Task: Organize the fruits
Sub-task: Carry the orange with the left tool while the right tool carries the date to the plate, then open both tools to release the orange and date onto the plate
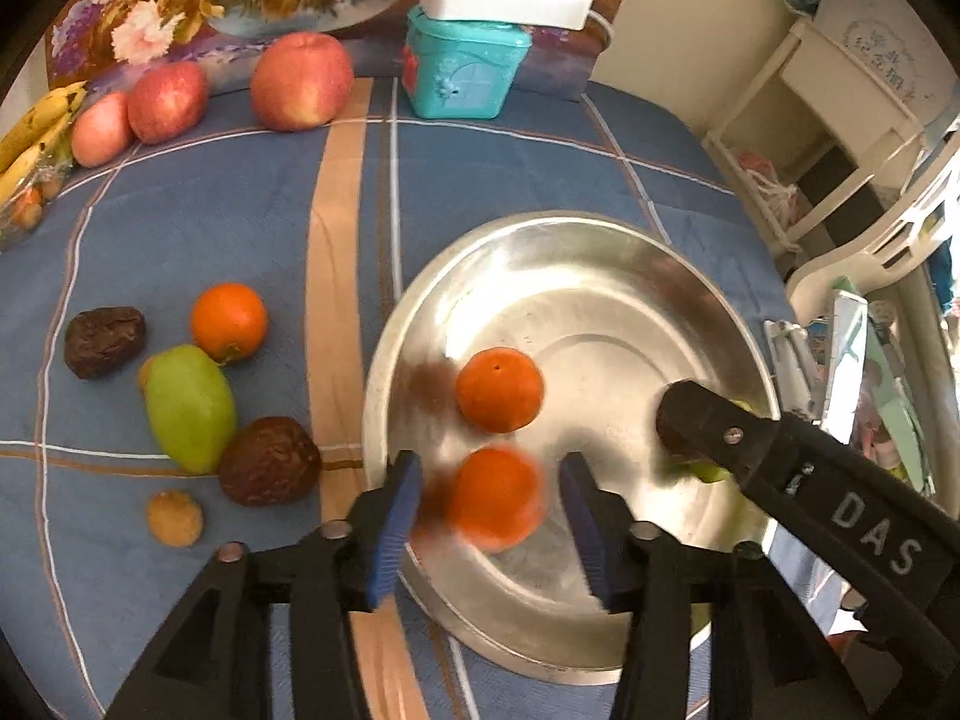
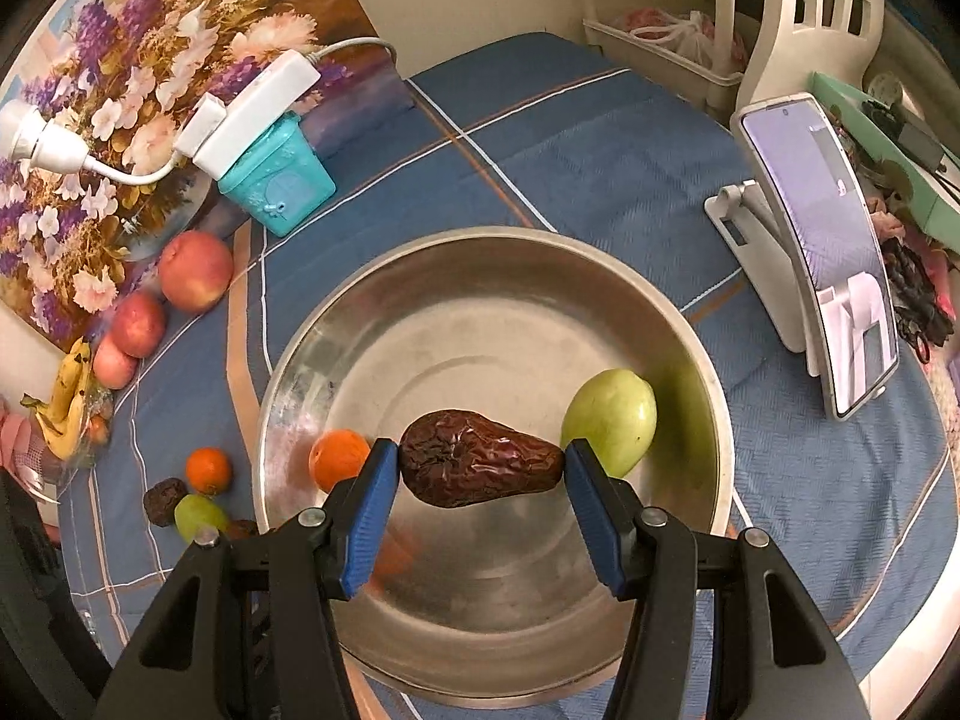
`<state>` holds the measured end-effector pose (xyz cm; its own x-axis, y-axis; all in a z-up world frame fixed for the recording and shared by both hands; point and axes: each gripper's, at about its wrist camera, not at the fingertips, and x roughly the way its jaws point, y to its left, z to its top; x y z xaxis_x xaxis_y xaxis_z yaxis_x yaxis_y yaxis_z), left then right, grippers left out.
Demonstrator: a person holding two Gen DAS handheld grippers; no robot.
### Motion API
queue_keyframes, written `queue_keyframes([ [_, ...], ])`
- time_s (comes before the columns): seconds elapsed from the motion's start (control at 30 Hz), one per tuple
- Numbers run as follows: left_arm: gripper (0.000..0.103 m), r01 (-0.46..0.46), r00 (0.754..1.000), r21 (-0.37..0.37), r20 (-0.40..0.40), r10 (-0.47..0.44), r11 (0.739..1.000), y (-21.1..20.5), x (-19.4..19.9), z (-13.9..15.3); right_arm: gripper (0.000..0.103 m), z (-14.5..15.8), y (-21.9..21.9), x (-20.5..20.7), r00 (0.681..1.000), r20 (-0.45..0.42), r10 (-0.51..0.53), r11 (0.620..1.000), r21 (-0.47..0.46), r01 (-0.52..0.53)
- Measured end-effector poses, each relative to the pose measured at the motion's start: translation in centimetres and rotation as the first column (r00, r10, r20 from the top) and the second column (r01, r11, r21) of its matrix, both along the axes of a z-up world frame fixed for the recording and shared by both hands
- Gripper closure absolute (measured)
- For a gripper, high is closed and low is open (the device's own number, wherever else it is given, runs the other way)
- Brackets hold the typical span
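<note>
Two oranges (image 1: 499,389) lie in the steel bowl (image 1: 600,252); the blurred nearer one sits untouched between the parted left gripper (image 1: 489,513). Right gripper (image 2: 480,471) pinches a wrinkled date (image 2: 477,467) over the bowl, green fruit (image 2: 612,420) at 2 o'clock.

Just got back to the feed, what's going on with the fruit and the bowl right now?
A person is moving fruit from the blue cloth into the metal bowl. The left claw is open, with a blurred orange between its pads over the bowl. The right claw grips a wrinkled brown date above the bowl. Another orange and a green fruit already lie inside.
</note>
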<state>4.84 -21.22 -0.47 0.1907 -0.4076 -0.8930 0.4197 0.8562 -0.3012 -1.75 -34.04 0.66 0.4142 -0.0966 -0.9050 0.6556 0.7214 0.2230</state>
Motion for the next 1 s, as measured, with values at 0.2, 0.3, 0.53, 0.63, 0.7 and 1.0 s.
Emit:
queue_keyframes([
  [0.2,0.046,0.008,1.000,0.008,0.019,-0.008,1.000,0.2,-0.2,0.4,0.044,0.1,-0.1,0.1,1.000,0.001,-0.002,1.000,-0.007,0.002],
  [0.3,0.045,0.003,1.000,0.000,0.015,-0.003,1.000,0.6,-0.2,0.7,0.043,0.3,-0.1,-0.1,1.000,0.000,-0.007,1.000,-0.010,0.007],
  [0.53,0.042,-0.022,0.999,0.001,0.033,0.022,1.000,1.7,0.1,1.8,0.034,0.5,0.1,-0.2,1.000,0.002,-0.003,1.000,-0.021,0.004],
  [0.63,0.038,-0.053,0.998,-0.004,0.033,0.053,0.999,2.8,0.6,2.2,0.034,0.7,0.2,-0.2,1.000,0.004,-0.005,1.000,-0.031,0.005],
  [0.7,0.036,-0.093,0.995,-0.002,0.030,0.093,0.996,4.0,1.2,2.4,0.034,0.7,0.2,-0.3,1.000,0.002,-0.007,0.999,-0.036,0.007],
  [1.0,0.028,-0.304,0.952,0.024,0.039,0.303,0.952,10.7,4.2,2.8,0.034,0.8,1.3,0.1,1.000,-0.006,0.019,0.999,-0.048,-0.019],
])
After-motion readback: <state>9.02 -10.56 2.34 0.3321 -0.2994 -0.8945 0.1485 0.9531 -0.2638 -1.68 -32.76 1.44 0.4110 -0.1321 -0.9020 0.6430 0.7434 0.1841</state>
